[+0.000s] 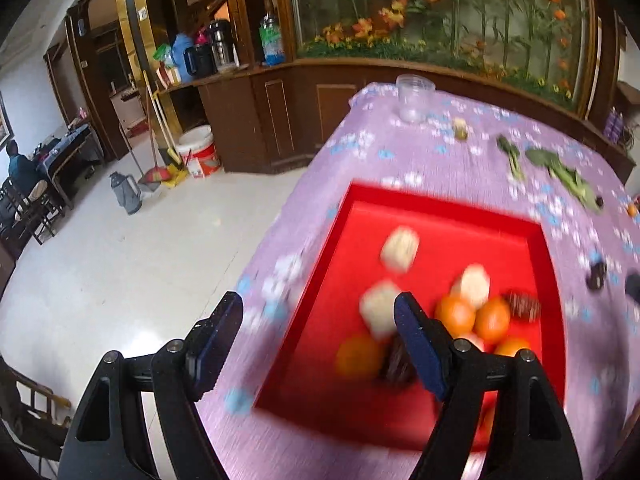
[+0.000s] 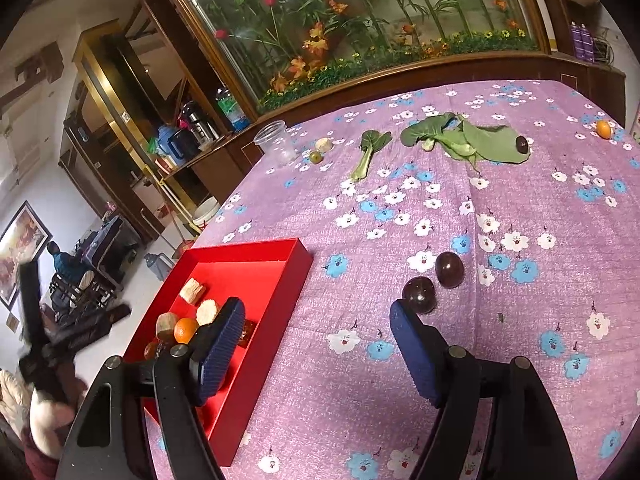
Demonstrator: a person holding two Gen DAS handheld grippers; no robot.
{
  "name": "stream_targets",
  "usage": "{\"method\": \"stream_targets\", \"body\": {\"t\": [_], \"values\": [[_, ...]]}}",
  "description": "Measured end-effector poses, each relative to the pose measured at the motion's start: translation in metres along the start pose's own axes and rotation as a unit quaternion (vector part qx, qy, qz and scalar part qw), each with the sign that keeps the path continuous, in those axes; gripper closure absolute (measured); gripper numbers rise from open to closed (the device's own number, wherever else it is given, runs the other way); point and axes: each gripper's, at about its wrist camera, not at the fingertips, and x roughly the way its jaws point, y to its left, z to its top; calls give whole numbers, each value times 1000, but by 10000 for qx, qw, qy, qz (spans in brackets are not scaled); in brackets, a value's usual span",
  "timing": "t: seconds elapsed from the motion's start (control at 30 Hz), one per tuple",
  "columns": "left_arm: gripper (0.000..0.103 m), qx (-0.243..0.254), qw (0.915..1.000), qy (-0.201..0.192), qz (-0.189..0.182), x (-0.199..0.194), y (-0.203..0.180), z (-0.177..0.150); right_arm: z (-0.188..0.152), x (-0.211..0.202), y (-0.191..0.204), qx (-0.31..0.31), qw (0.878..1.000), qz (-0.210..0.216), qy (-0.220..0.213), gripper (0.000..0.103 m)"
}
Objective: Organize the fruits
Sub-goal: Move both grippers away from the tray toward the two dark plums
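Tray (image 2: 280, 276) holds oranges (image 2: 185, 329) and pale chunks (image 2: 208, 311); jar (image 2: 276, 142) looks empty; left gripper (image 1: 318, 330) and right gripper (image 2: 318, 332) both spread, gripping nothing.

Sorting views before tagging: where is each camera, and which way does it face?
Left wrist: rides the left gripper, angled down at the red tray on the table's edge; both fingers show, open.
Right wrist: rides the right gripper, facing across the purple tablecloth toward two dark plums; open fingers show.
Shared: tray, clear jar, greens.
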Motion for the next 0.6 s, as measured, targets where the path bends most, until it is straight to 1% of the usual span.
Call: {"method": "stream_targets", "body": {"t": [0.13,0.23,0.3,0.4,0.43,0.5,0.57,0.6], "values": [[26,117,9994,263,169,-3,9,-17,-2,6,-5,86,9999,28,48,23],[26,398,9979,373,338,10,-4,-18,-4,10,-7,121,9998,70,127,23],[26,417,9980,380,286,17,-12,-12,-5,8,-7,93,9999,60,107,23],[26,307,9995,52,88,6,-25,0,-2,-1,-10,47,10000,-59,-17,23],[26,296,9995,-118,-6,-3,-31,3,-1,-3,-12,48,9999,-94,-52,23],[26,316,9984,-446,-173,-20,-45,8,1,-8,-17,66,9998,-139,-106,22],[25,332,9964,-664,-403,-34,-55,12,2,-12,-23,106,9996,-206,-144,21],[21,315,9951,-777,-532,-41,-61,14,2,-15,-26,125,9995,-240,-155,21]]}}
